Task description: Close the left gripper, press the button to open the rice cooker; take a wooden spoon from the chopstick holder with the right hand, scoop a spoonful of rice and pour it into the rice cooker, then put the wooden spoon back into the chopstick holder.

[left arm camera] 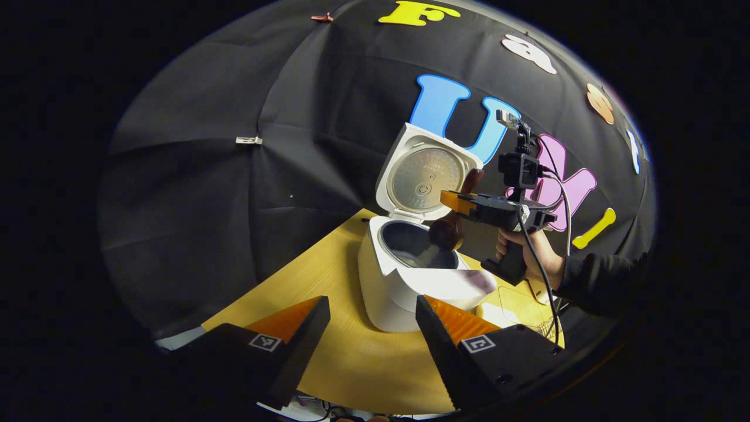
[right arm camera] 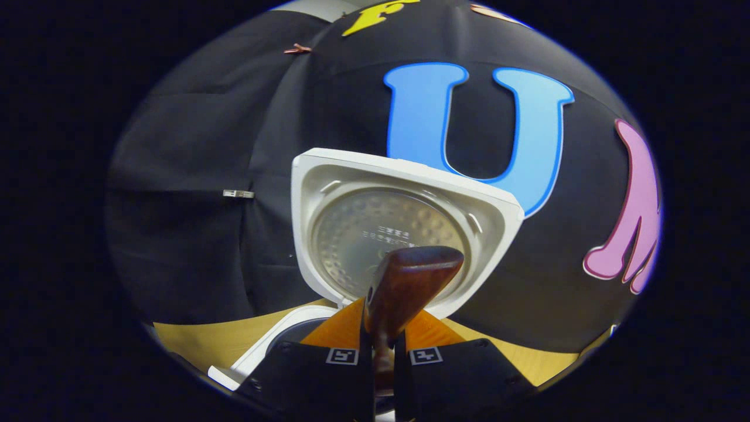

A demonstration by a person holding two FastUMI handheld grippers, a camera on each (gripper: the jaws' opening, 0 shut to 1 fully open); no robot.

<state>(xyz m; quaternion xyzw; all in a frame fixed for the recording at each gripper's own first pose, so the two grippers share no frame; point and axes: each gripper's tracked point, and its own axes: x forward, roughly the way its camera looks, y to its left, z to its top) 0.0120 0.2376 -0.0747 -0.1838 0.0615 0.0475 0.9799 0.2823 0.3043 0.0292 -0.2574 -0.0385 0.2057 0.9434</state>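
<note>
Rice cooker [left arm camera: 404, 281]: it stands on the wooden table [left arm camera: 351, 357], white, with its lid [left arm camera: 425, 176] raised upright and the dark inner pot visible.
Wooden spoon [left arm camera: 448, 231]: it is tilted, with the bowl low, just over the open pot, and the handle end higher, in front of the lid.
Right gripper [left arm camera: 454, 200]: a hand [left arm camera: 530, 255] holds it beside the cooker; both fingers press on the spoon handle, seen close in the right gripper view [right arm camera: 384, 343].
Left gripper [left arm camera: 372, 325]: its fingers stand wide apart, holding nothing, in front of the cooker over the table.
</note>
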